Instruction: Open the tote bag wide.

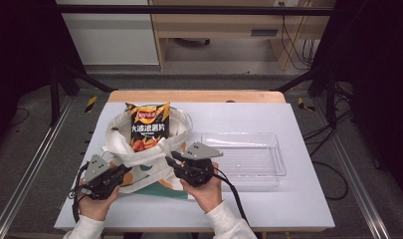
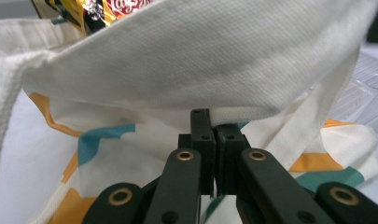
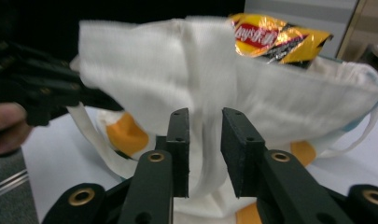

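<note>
Cloth and crinkly foil make up this load: a white tote bag (image 1: 139,149) lies on the worktop (image 1: 298,199) beside a clear plastic tray (image 1: 249,154), a chip packet (image 1: 148,127) poking from its mouth (light, I judge, and easily crushed). The left gripper (image 2: 210,140) has its jaws closed on the bag's hem, while the right gripper (image 3: 203,149) has its jaws parted around a fold of limp fabric. Soft cloth sags and slips, so the stitched rim looks the surest hold.

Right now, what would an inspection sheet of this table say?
Surface: white table, wooden far edge.
Job's things: cloth tote bag holding an upright chip bag; clear plastic tray beside it, empty.
Clutter: nothing seen.
Grippers: left gripper shut on the bag's rim; right gripper open, a strap between its jaws.
Cables: one trails from each gripper; more on the floor at right.
Surroundings: black frame, wooden furniture beyond.
</note>
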Demonstrator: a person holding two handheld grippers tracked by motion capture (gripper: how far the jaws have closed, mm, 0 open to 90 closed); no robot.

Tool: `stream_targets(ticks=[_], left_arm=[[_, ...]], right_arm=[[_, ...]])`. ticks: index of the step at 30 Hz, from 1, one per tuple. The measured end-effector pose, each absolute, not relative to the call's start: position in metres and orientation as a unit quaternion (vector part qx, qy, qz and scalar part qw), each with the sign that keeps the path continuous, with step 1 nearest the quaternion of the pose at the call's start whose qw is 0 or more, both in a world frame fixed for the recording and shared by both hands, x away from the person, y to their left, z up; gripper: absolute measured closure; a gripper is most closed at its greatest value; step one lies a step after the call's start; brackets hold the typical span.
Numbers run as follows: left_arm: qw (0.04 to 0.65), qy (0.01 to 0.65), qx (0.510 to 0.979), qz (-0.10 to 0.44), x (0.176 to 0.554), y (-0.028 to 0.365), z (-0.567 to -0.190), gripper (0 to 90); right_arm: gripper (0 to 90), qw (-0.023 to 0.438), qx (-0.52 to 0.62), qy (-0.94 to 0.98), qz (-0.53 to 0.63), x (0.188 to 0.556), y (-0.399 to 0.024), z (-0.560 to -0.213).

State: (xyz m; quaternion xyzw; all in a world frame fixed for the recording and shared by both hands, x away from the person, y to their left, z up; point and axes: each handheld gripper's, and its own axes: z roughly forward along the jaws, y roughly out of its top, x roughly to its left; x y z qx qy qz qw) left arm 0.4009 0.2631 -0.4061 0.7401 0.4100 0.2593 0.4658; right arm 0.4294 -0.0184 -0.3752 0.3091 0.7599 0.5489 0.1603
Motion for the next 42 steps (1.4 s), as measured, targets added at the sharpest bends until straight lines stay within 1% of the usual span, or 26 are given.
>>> stream_targets(ticks=[1,3,5,7,8,10,14,18,24,26,28,29,32,33,36,39,40,41,42], left_arm=[[0.461,0.408,0.744,0.260,0.400,0.263,-0.408,88.2],[0.459,0.407,0.745,0.260,0.400,0.263,-0.409,88.2],[0.459,0.407,0.746,0.260,0.399,0.262,-0.409,88.1],[0.457,0.406,0.747,0.260,0.399,0.262,-0.410,88.1],[0.457,0.406,0.747,0.260,0.399,0.262,-0.410,88.1],[0.457,0.407,0.747,0.259,0.399,0.263,-0.411,88.0],[0.458,0.408,0.746,0.257,0.399,0.264,-0.411,87.9],[0.455,0.408,0.749,0.256,0.399,0.264,-0.411,88.0],[0.452,0.406,0.753,0.253,0.400,0.262,-0.413,87.9],[0.452,0.405,0.754,0.253,0.400,0.262,-0.413,87.9],[0.450,0.401,0.757,0.251,0.400,0.262,-0.414,86.9],[0.451,0.404,0.755,0.250,0.400,0.262,-0.414,85.6],[0.450,0.410,0.753,0.249,0.399,0.263,-0.412,75.6],[0.452,0.413,0.750,0.249,0.398,0.264,-0.411,75.6],[0.462,0.421,0.740,0.249,0.395,0.274,-0.407,66.8],[0.483,0.425,0.724,0.250,0.389,0.288,-0.399,67.2],[0.483,0.425,0.724,0.250,0.389,0.288,-0.399,70.1],[0.485,0.429,0.718,0.255,0.388,0.291,-0.396,70.1],[0.501,0.432,0.706,0.252,0.385,0.299,-0.389,73.6]], right_arm=[[71.4,0.164,0.308,0.752,0.558,0.427,-0.021,-0.367],[72.0,0.166,0.308,0.750,0.562,0.428,-0.021,-0.363],[77.2,0.174,0.314,0.743,0.565,0.432,-0.017,-0.354],[81.3,0.183,0.319,0.738,0.566,0.436,-0.013,-0.352],[81.3,0.183,0.319,0.738,0.566,0.436,-0.013,-0.352],[86.4,0.189,0.320,0.736,0.565,0.443,-0.004,-0.351],[89.6,0.192,0.320,0.742,0.557,0.448,0.004,-0.353],[90.0,0.190,0.325,0.743,0.553,0.453,0.008,-0.355],[90.0,0.190,0.324,0.728,0.574,0.453,0.005,-0.340],[90.0,0.195,0.317,0.739,0.562,0.453,0.008,-0.342],[90.0,0.187,0.323,0.746,0.552,0.455,0.010,-0.351],[90.0,0.183,0.325,0.746,0.551,0.456,0.010,-0.354],[90.0,0.184,0.330,0.749,0.545,0.458,0.010,-0.357],[90.0,0.185,0.332,0.749,0.542,0.459,0.010,-0.358],[90.0,0.190,0.339,0.748,0.538,0.462,0.009,-0.358],[90.0,0.192,0.343,0.748,0.535,0.462,0.007,-0.359],[90.0,0.192,0.343,0.748,0.535,0.462,0.007,-0.359],[90.0,0.192,0.345,0.747,0.534,0.462,0.006,-0.360],[90.0,0.188,0.345,0.751,0.531,0.462,0.005,-0.362]])
